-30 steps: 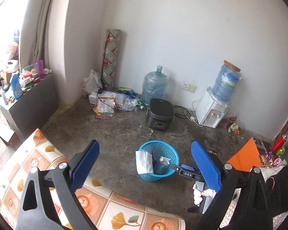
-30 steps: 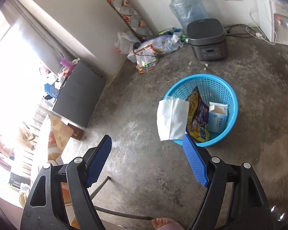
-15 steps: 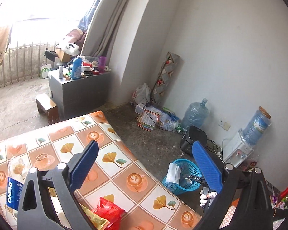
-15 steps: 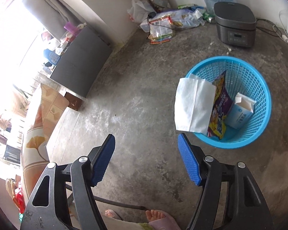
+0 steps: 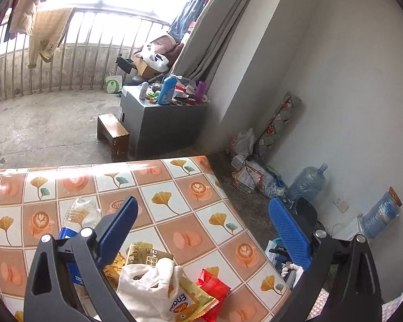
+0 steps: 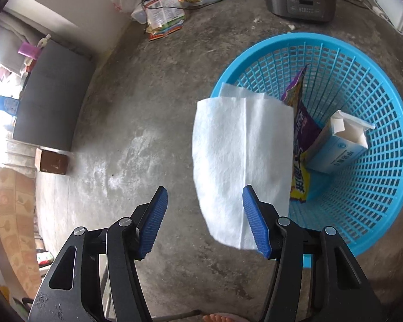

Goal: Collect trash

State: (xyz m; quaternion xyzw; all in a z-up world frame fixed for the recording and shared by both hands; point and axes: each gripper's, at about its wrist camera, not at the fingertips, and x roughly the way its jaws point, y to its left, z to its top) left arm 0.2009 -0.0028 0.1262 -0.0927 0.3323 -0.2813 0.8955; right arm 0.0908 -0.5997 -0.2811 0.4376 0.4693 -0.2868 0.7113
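Both pairs of blue-padded fingers stand spread wide with nothing between them: the left gripper [image 5: 201,228] hangs over the tiled tablecloth [image 5: 174,187], and the right gripper [image 6: 204,217] is low over the concrete floor beside the blue basket [image 6: 384,123]. Taking the basket as the landmark, it already holds a purple snack wrapper [image 6: 299,134] and a pale blue carton [image 6: 335,153], while a white tissue [image 6: 241,155] is draped over its near rim, half inside and half hanging out toward the right gripper. Well apart from the basket, up on the table, more trash waits under the left gripper: a crushed plastic bottle [image 5: 78,214], a white cloth bag [image 5: 147,281], a yellow snack packet [image 5: 185,303] and a red wrapper [image 5: 212,284]. The step in hand looks like reaching for the next piece from the table. That calls for lowering the left gripper onto one item, probably the bottle or a wrapper, closing on it, then carrying it across to the basket; the tissue may want a nudge fully inside.
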